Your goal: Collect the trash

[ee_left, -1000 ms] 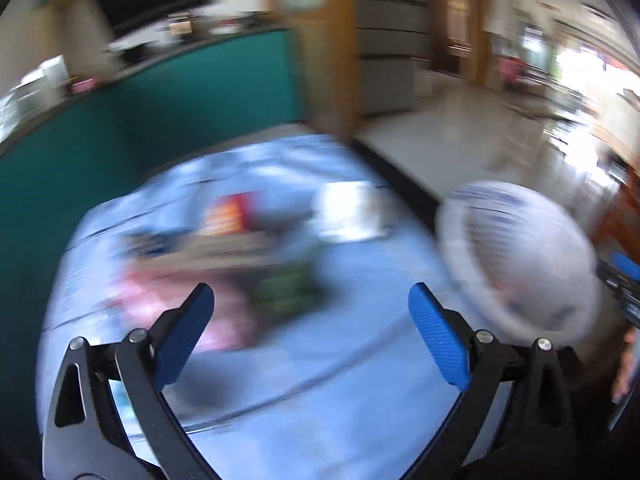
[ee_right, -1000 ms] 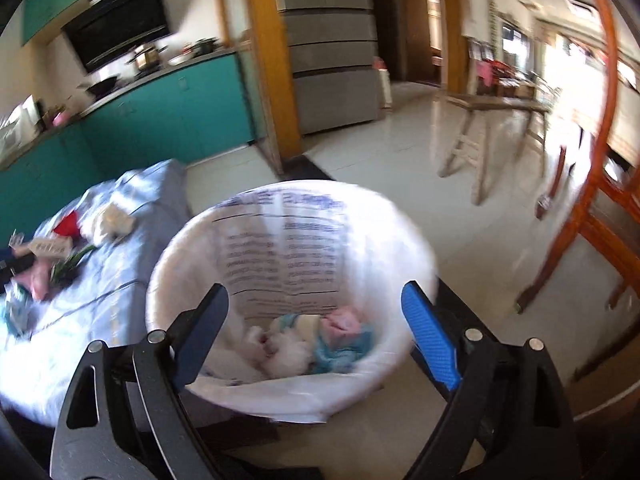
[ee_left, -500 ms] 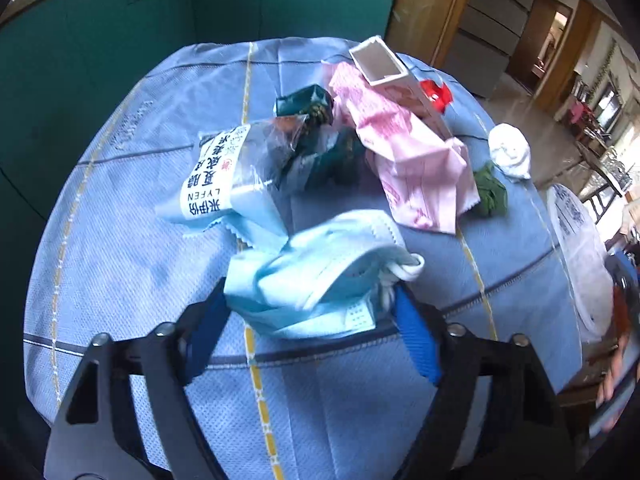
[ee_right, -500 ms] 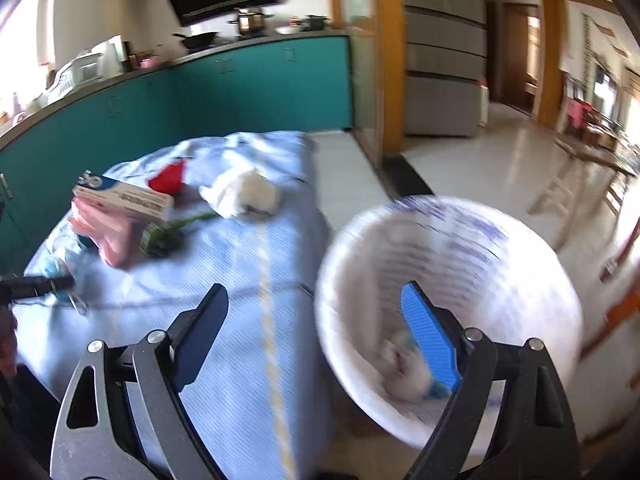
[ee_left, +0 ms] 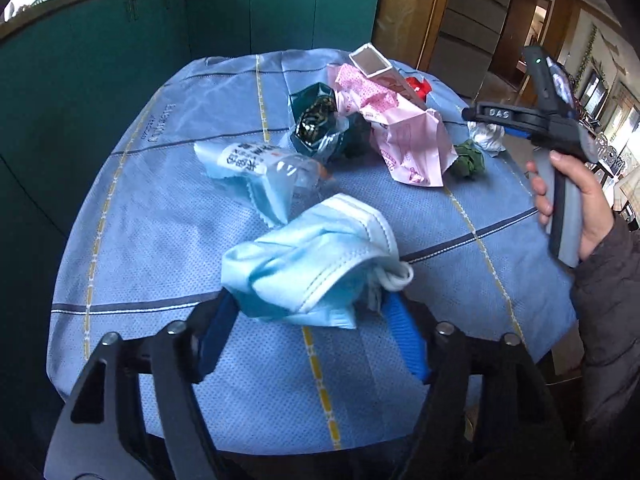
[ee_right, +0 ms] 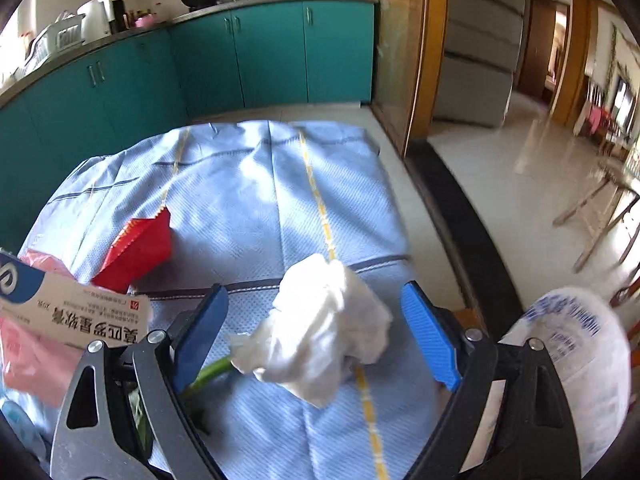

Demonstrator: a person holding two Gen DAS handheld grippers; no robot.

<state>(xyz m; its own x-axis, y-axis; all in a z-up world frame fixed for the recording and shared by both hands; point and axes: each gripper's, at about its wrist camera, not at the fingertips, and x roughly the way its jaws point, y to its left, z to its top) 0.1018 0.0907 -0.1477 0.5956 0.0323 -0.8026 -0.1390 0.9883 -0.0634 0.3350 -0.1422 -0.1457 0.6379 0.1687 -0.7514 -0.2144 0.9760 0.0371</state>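
your left gripper [ee_left: 308, 332] is pinching only the blue mask [ee_left: 316, 256] edge, so it may be slipping; your right gripper [ee_right: 316, 332] is gaping around the white tissue [ee_right: 324, 328], risking snagging the tablecloth [ee_right: 256, 184].

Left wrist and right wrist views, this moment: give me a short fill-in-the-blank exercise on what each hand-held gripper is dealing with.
1. The left hand-held gripper has its fingers on either side of a crumpled light-blue face ____.
2. The crumpled tissue between the open right hand-held gripper fingers is ____ in colour.
3. The folded paper cup on the tablecloth is ____.

Missing words: mask; white; red
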